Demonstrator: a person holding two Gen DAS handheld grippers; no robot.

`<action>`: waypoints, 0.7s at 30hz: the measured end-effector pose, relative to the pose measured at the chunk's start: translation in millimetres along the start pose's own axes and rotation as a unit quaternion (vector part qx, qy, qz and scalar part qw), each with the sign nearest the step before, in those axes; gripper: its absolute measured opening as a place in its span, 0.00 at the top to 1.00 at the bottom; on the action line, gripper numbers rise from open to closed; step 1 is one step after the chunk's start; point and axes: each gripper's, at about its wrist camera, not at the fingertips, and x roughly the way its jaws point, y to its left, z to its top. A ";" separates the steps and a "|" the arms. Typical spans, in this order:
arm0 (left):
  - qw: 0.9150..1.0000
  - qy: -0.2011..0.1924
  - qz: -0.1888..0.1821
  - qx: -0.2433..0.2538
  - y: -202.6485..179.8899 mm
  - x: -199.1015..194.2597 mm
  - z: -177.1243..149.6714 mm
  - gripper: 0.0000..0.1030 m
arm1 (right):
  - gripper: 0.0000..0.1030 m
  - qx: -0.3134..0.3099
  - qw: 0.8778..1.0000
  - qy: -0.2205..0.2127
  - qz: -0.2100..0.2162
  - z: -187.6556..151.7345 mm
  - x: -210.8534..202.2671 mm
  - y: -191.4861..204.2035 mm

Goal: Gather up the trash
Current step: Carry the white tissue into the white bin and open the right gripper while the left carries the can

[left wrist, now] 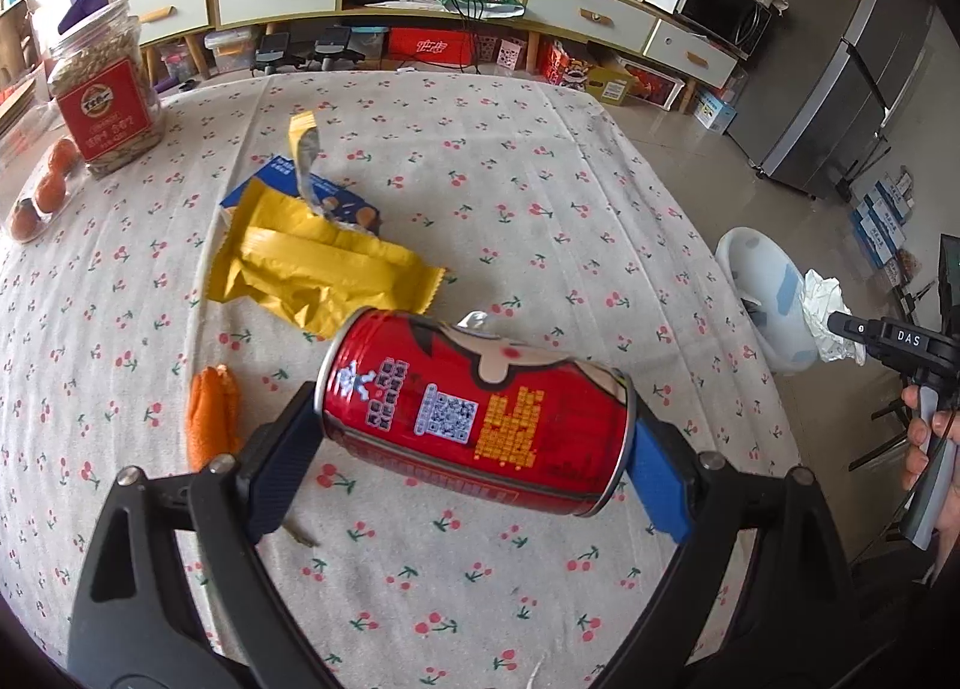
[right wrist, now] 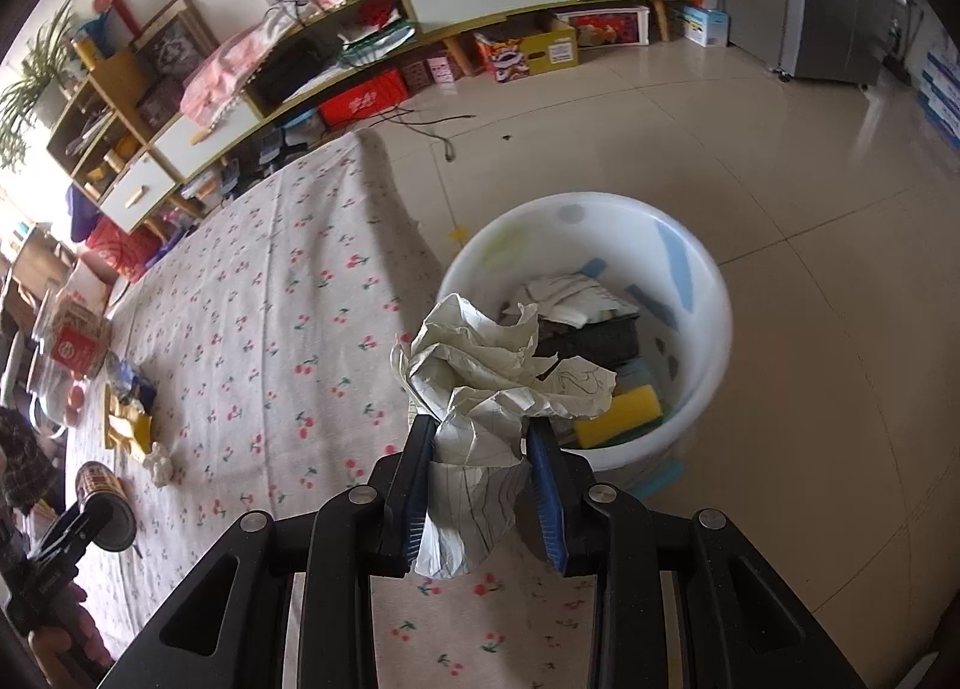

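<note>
Currently the left hand-held gripper (left wrist: pixel 474 443) grasps a red drink can (left wrist: pixel 477 410) end to end, lifted clear of the cherry-print worktop (left wrist: pixel 540 179). Beyond its fingers lie a yellow wrapper (left wrist: pixel 312 263) and an orange peel (left wrist: pixel 210 419). The right hand-held gripper (right wrist: pixel 483 485) is clenched on crumpled lined paper (right wrist: pixel 486 383), held just short of the white trash bucket (right wrist: pixel 708 329) on the floor ahead.
</note>
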 end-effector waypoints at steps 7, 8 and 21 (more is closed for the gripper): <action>1.000 0.002 -0.016 0.020 -38.7 11.4 16.9 0.10 | 0.69 0.032 0.999 -0.008 -0.014 14.9 0.8 -36.2; 1.000 0.002 -0.019 0.024 -45.0 12.7 19.2 0.11 | 0.69 0.033 0.999 -0.008 -0.015 16.5 2.6 -37.9; 0.996 0.008 -0.058 0.073 -120.1 35.7 36.3 0.10 | 0.48 0.101 0.995 -0.017 0.001 24.9 6.5 -74.2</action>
